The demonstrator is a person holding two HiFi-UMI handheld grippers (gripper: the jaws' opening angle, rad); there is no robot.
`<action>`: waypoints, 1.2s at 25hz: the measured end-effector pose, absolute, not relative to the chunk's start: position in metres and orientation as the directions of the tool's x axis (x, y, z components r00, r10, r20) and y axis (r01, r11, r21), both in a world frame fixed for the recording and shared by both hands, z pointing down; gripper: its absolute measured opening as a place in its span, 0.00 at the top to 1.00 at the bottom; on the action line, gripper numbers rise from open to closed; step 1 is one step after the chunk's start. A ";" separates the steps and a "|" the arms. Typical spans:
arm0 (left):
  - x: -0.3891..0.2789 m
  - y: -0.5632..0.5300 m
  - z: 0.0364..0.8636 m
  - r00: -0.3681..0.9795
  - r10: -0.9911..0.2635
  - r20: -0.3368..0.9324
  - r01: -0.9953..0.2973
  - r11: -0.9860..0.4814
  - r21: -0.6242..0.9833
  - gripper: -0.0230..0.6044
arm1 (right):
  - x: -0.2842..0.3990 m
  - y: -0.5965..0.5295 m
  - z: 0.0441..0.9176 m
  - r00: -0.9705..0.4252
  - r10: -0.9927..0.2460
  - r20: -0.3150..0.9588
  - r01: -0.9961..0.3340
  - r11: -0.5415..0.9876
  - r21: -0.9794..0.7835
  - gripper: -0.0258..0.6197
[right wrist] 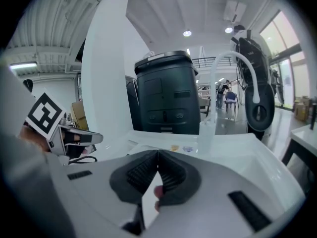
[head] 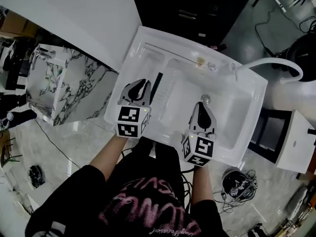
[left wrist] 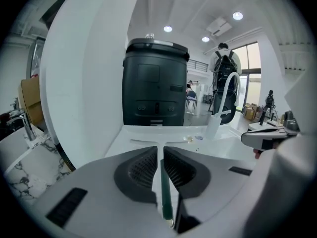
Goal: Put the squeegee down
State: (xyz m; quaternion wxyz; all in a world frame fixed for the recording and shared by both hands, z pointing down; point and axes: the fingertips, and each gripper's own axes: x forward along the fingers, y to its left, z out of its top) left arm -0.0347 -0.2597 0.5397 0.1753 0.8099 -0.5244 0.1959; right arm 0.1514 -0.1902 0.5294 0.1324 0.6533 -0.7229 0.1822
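Note:
The squeegee (left wrist: 165,192) shows as a thin dark green strip clamped edge-on between the ribbed pads of my left gripper (left wrist: 161,150). In the head view the squeegee (head: 157,85) is a dark bar sticking out just right of my left gripper (head: 141,83), above the ribbed draining board of the white sink (head: 148,48). My right gripper (head: 203,105) hovers over the basin near the drain (head: 205,98). In its own view my right gripper (right wrist: 157,153) has its jaws closed tip to tip with nothing held.
A curved white faucet (head: 276,63) stands at the sink's back right corner, with small items (head: 200,61) on the back ledge. A marble-patterned block (head: 64,83) sits to the left. A tall dark bin (left wrist: 156,83) stands behind the sink. Cables and a dark round object (head: 237,181) lie on the floor.

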 end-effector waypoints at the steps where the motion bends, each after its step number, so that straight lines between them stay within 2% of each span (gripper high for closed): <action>1: -0.036 -0.257 0.535 0.374 -0.784 0.495 -0.918 -0.389 0.079 0.89 | 0.150 -0.189 0.524 -0.111 -0.900 0.420 -0.993 0.081 -0.088 0.93; 30: -0.055 -0.217 0.429 0.387 -0.871 0.303 -0.918 -0.395 0.039 0.94 | 0.130 -0.165 0.416 -0.108 -0.971 0.214 -0.994 0.106 -0.021 0.93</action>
